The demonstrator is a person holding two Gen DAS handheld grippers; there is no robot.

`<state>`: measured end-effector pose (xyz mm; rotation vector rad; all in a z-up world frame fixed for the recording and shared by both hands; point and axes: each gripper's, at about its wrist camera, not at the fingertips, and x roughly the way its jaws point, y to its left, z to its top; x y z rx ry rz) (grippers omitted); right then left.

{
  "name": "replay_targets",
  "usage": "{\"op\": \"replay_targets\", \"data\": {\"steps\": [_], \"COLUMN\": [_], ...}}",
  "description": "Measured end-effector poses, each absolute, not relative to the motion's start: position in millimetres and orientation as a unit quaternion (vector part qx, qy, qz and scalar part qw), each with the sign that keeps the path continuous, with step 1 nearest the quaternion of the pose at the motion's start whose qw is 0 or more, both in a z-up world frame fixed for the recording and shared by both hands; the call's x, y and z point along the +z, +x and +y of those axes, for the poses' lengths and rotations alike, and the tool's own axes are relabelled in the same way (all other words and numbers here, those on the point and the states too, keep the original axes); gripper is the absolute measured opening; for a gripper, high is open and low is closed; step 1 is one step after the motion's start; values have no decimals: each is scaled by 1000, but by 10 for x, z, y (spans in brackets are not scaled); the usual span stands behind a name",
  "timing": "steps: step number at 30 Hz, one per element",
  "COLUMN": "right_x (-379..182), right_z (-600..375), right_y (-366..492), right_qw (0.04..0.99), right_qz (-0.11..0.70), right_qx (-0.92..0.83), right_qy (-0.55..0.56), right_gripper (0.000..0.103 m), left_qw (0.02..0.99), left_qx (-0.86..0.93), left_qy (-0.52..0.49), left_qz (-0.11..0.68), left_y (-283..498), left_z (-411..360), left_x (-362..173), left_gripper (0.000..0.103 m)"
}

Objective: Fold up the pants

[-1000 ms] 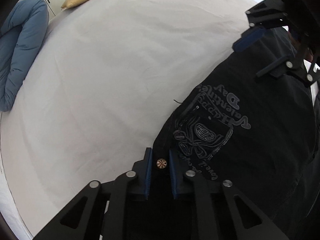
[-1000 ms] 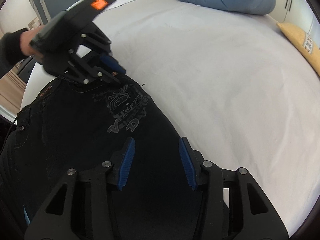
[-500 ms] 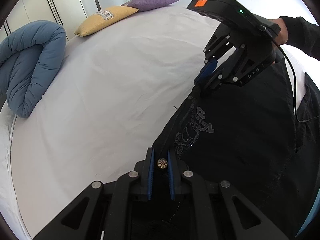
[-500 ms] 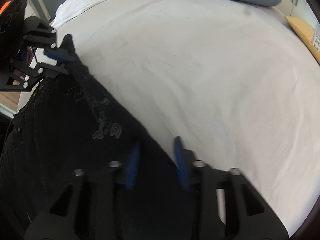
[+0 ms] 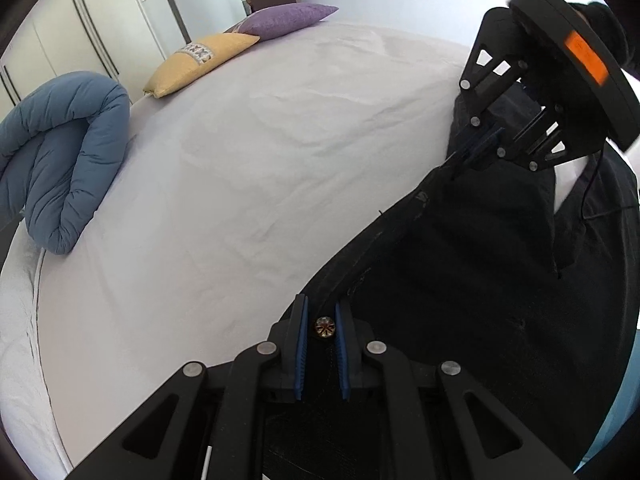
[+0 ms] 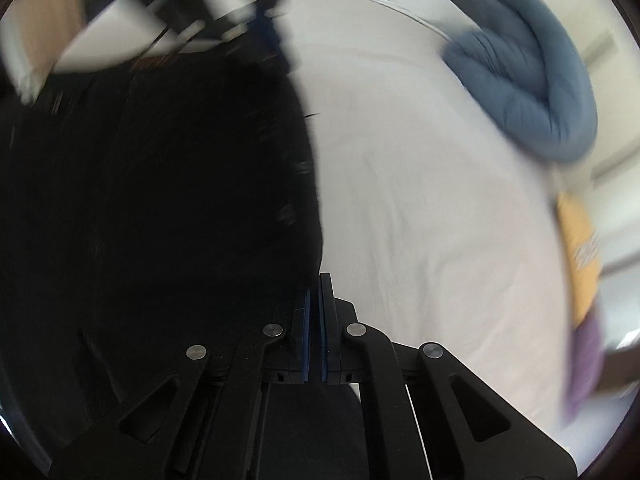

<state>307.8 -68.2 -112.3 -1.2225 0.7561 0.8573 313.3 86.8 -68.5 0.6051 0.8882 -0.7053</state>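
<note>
The black pants hang lifted above the white bed, stretched between my two grippers. My left gripper is shut on the waistband at its brass button. My right gripper is shut on the pants' edge; it also shows in the left wrist view, high at the right, pinching the cloth. The right wrist view is blurred by motion. The lower parts of the pants are hidden.
A rolled blue duvet lies at the bed's left side and shows in the right wrist view. A yellow pillow and a purple pillow lie at the far edge. White wardrobes stand behind.
My right gripper closed on the pants' edge. Both grippers rose, lifting the pants off the bed and pulling them taut. The printed design is no longer in view.
</note>
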Motion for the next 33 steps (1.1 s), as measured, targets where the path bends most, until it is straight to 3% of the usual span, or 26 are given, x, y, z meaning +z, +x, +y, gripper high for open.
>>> {"op": "replay_targets", "data": {"steps": [5, 12, 20, 33], "right_x": [-1420, -1713, -1950, -1950], "right_z": [-711, -673, -309, 158], "right_y": [2263, 1348, 478, -51], "right_qw": [570, 495, 443, 463], "right_qz": [207, 137, 125, 181], "right_qx": [344, 345, 380, 420], "right_qy": [-717, -786, -802, -759], "right_gripper": [2, 2, 2, 2], "left_qw": [785, 767, 734, 720], "left_qx": [-345, -363, -386, -376], "left_qy": [339, 366, 378, 402], "left_qz": [388, 382, 412, 423], "left_y": [2505, 1549, 819, 351], "left_z": [745, 742, 845, 1043], "left_x": [-626, -743, -1089, -1306], "left_gripper": [13, 13, 13, 13]}}
